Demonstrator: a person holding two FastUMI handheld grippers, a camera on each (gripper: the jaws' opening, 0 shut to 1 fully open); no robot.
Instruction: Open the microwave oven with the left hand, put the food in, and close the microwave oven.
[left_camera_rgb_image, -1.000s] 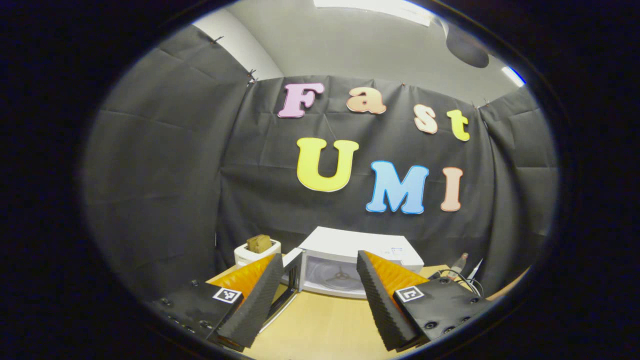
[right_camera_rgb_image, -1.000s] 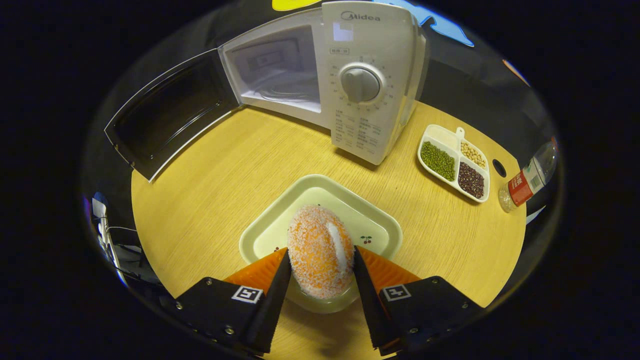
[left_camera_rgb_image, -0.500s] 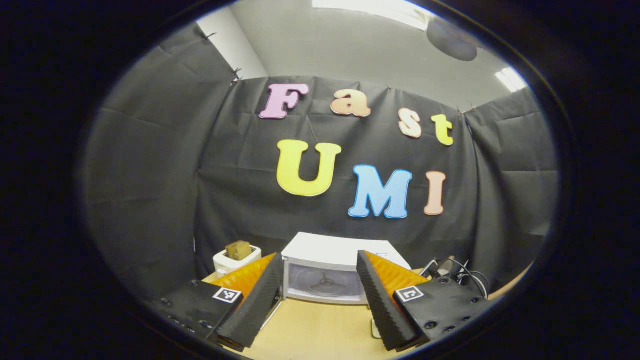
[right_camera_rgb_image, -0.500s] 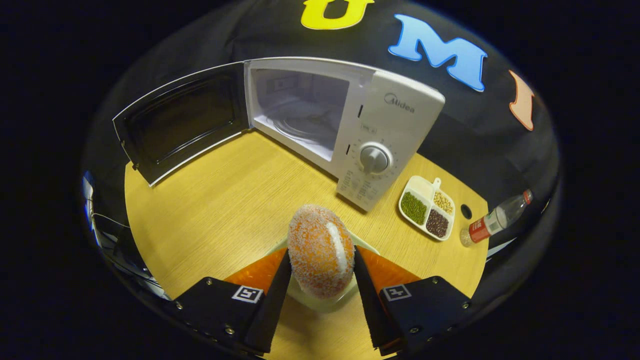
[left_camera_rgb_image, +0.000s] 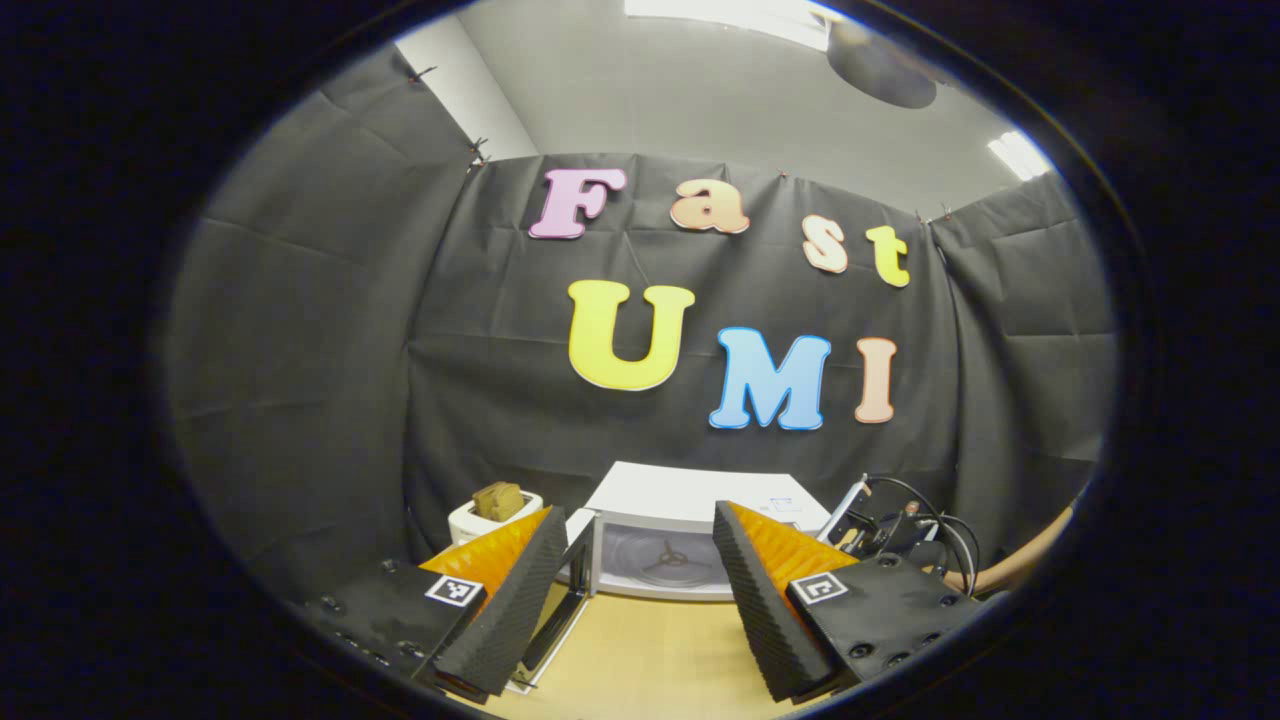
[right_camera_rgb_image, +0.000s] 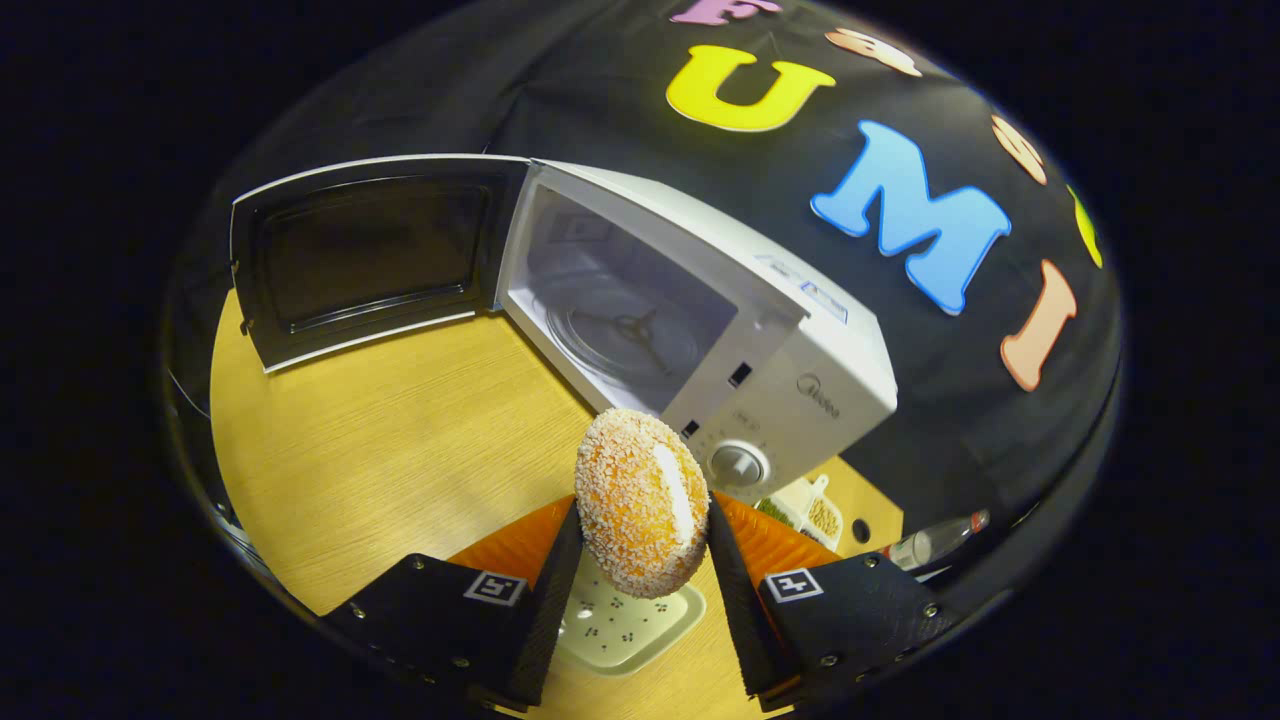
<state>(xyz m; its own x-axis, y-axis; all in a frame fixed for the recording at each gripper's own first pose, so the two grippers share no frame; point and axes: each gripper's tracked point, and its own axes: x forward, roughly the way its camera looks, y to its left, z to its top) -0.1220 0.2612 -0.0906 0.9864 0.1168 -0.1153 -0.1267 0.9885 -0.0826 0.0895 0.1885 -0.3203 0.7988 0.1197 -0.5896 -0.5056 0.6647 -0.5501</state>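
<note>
Pale wood bench (right_camera_rgb_image: 380, 420) runs under everything, with the white microwave oven (right_camera_rgb_image: 800, 370) as the landmark at its back edge. Nearest the camera in the right gripper view, the right gripper (right_camera_rgb_image: 640, 560) has its jaws clenched on the food — a round, crumb-coated orange bun (right_camera_rgb_image: 640, 500) — held in the air above the pale green plate (right_camera_rgb_image: 625, 625), which sits on the bench in front of the oven. Beyond the bun the oven's cavity (right_camera_rgb_image: 620, 320) stands open, its glass turntable bare, and its door (right_camera_rgb_image: 360, 255) is swung wide to the cavity's left.

In the left gripper view, the left gripper (left_camera_rgb_image: 630, 590) hangs with jaws released and nothing between them, well back from the oven and facing its open front.

Risks, as I judge them: the bun is pinched only at its two sides, so a tilt or a jolt on the way in could let it roll out short of the turntable. It looks soft — too hard a squeeze may crush it or shed crumbs. The oven's control panel stands to the right of the cavity; drifting that way would knock bun or jaws against the frame. The wide door also sits near the left gripper's path — a bump could swing it.
</note>
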